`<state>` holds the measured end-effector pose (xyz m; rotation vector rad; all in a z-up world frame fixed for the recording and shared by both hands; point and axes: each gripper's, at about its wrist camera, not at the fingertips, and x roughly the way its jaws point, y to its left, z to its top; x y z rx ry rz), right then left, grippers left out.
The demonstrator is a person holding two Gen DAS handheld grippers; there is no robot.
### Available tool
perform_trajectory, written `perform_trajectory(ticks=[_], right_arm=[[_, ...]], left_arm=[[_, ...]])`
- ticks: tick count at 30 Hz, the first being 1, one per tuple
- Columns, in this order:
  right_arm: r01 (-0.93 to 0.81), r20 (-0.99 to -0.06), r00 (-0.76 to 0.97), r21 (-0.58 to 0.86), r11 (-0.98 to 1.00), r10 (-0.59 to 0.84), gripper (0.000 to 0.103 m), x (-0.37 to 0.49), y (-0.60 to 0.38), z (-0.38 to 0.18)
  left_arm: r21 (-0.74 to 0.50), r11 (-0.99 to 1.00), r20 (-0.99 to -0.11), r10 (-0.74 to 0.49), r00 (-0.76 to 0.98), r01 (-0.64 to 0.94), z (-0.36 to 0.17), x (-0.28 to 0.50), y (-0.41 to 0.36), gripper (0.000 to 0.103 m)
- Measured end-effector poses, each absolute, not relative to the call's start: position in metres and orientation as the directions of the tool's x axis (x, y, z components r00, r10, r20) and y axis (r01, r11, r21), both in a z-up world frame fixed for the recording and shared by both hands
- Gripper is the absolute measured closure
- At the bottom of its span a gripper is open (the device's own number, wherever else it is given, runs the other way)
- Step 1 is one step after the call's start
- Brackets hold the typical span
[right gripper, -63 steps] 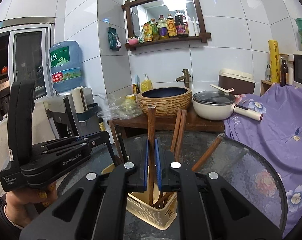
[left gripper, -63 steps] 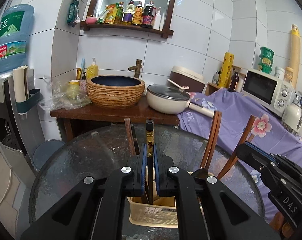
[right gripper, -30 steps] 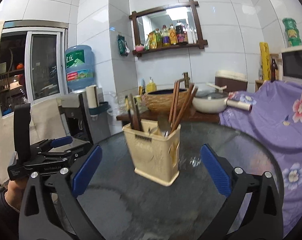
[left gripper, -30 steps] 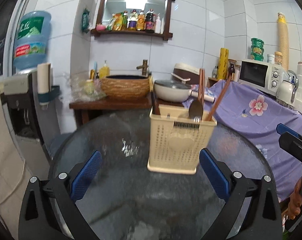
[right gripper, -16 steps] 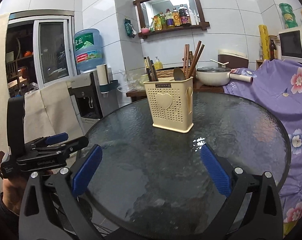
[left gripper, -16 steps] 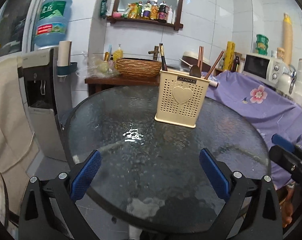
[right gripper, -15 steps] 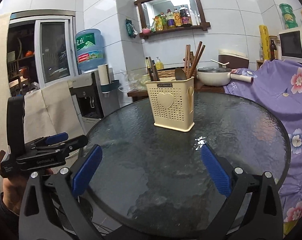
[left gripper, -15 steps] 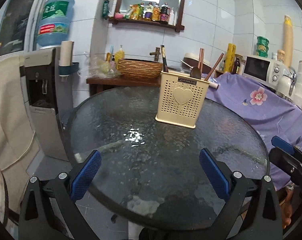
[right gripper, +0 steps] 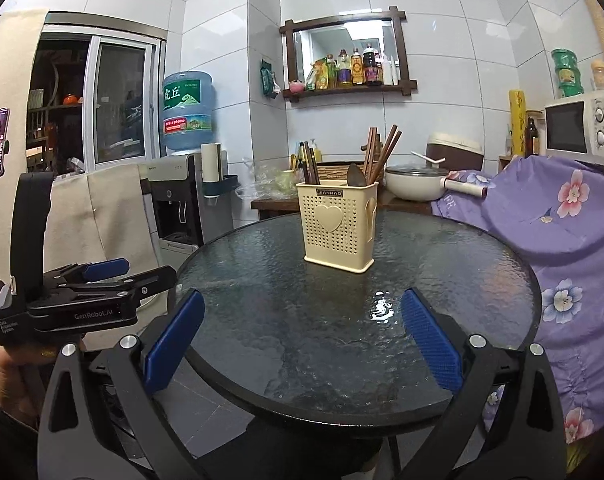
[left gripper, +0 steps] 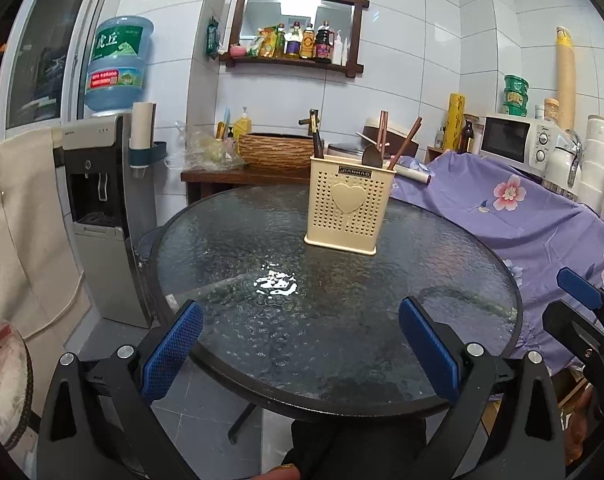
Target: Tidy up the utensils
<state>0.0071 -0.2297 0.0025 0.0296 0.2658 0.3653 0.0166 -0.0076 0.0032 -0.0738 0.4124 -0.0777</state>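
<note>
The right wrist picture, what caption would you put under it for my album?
Open right claw facing a cream utensil holder of chopsticks on a glass table.

Your left wrist camera sits low, off the near edge of the round bench (left gripper: 341, 280), looking forward and level along its wide-spread claw (left gripper: 300, 342) toward the tiled wall. The holder (left gripper: 347, 206) stands mid-frame, well off, a little right of centre.

Your right wrist camera looks from the same near side, set further right and turned slightly left; the holder (right gripper: 337, 226) sits centre. Its claw (right gripper: 302, 336) frames the bench (right gripper: 341, 320) edge.

Both views share bench, holder, mirror shelf (left gripper: 294, 28), water bottle (left gripper: 118, 66), microwave (left gripper: 517, 140). Each catches the other: right claw (left gripper: 581, 316) at the left view's right edge, left claw (right gripper: 102, 280) at the right view's left.
</note>
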Motion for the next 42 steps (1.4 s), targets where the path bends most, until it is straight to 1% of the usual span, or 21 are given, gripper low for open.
perform_trajectory(ticks=[8, 17, 42], right_arm=[[-0.339, -0.256, 0.898, 0.115, 0.934, 0.357, 0.006, 0.0056, -0.2356, 0.0014], [-0.339, -0.259, 0.897, 0.114, 0.934, 0.357, 0.006, 0.0032, -0.2334, 0.0018], [-0.33, -0.276, 0.893, 0.132, 0.935, 0.355, 0.006, 0.0068, -0.2339, -0.0022]], left_arm=[[-0.086, 0.994, -0.399, -0.094, 0.912, 0.065, 0.0037, 0.0106, -0.0101, 0.006], [-0.069, 0.997, -0.411, -0.051, 0.91, 0.024, 0.0024, 0.0093, -0.0105, 0.006], [-0.029, 0.999, -0.423, -0.026, 0.906, 0.015, -0.0002, 0.0083, -0.0164, 0.006]])
